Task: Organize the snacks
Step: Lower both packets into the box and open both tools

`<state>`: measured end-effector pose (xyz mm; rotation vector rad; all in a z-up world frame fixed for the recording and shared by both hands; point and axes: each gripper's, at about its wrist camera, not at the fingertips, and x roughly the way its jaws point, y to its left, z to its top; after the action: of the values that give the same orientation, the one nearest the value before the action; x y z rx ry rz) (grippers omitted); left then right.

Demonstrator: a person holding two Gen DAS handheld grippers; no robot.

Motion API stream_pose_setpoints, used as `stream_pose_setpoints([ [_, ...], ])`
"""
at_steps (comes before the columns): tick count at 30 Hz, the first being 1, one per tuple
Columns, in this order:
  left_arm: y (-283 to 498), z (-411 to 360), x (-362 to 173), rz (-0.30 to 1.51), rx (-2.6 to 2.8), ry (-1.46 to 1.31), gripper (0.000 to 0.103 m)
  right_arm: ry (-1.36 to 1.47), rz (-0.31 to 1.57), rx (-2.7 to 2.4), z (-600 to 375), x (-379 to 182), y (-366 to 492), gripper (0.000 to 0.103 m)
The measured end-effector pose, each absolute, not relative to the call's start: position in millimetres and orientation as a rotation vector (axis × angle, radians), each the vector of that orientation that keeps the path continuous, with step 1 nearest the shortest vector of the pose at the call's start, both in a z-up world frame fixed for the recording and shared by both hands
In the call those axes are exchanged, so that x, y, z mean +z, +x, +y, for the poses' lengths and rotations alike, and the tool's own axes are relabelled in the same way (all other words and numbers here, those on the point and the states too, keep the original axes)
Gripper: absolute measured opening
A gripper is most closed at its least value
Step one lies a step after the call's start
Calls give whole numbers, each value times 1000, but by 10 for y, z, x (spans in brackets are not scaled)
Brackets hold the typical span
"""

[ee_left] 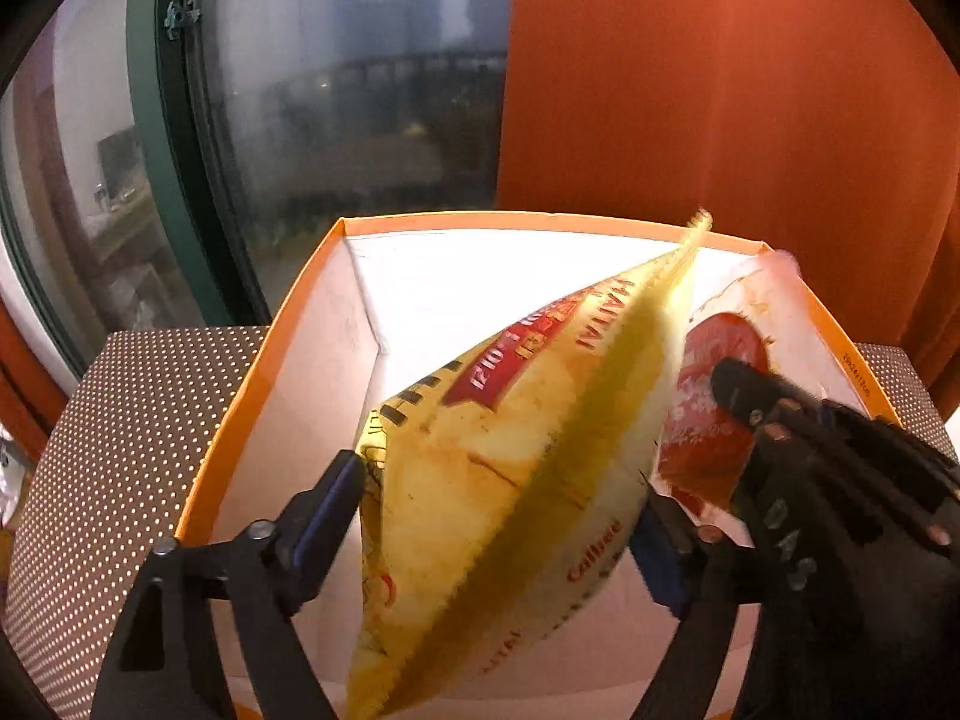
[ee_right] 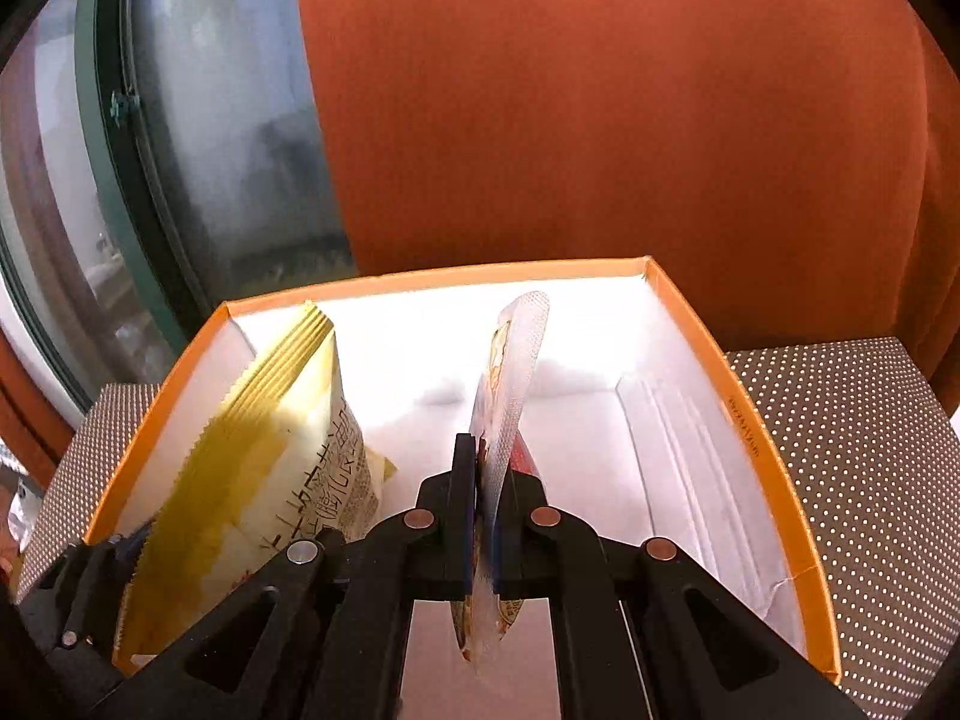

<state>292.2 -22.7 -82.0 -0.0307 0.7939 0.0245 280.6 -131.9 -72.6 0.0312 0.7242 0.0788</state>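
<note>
Both grippers work over an open orange box with a white lining, which sits on a brown surface with white dots. On the left side, the left gripper has its two blue-padded fingers spread wide on either side of a puffy yellow snack bag; one pad touches the bag's left edge and the other presses against its right side, so the bag sits between the fingers, though whether they truly squeeze it or only bracket it is hard to tell. That bag stands tilted inside the box, its crimped top seam pointing up toward the far right corner, red banner and lettering visible on its face. From the right wrist view the same yellow bag leans in the left part of the box, near the left wall. Next to it, the right gripper has its fingers drawn close together, clamped on a thin packet with a clear crimped edge and red print, held edge-on and upright over the middle of the box. In the left wrist view this packet shows as a white and red pouch just beside the yellow bag, with the right gripper's black body over it. Behind the box hang an orange curtain and a green-framed window.
</note>
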Motion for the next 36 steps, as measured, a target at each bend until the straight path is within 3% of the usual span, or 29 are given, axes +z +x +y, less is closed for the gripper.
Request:
stream_pose_setpoints([
  [15, 3019, -176, -733, 805, -4, -14, 86, 0, 804, 100, -1262, -690, 2845, 12],
  [18, 2953, -211, -682, 785, -17, -5, 87, -29, 802, 91, -1272, -620, 2785, 34],
  [20, 2879, -248, -635, 769, -38, 0, 87, -43, 770, 74, -1277, -568, 2725, 71],
  [36, 2298, -331, -186, 645, -54, 48, 97, -75, 627, 75, -1309, -35, 2119, 88],
])
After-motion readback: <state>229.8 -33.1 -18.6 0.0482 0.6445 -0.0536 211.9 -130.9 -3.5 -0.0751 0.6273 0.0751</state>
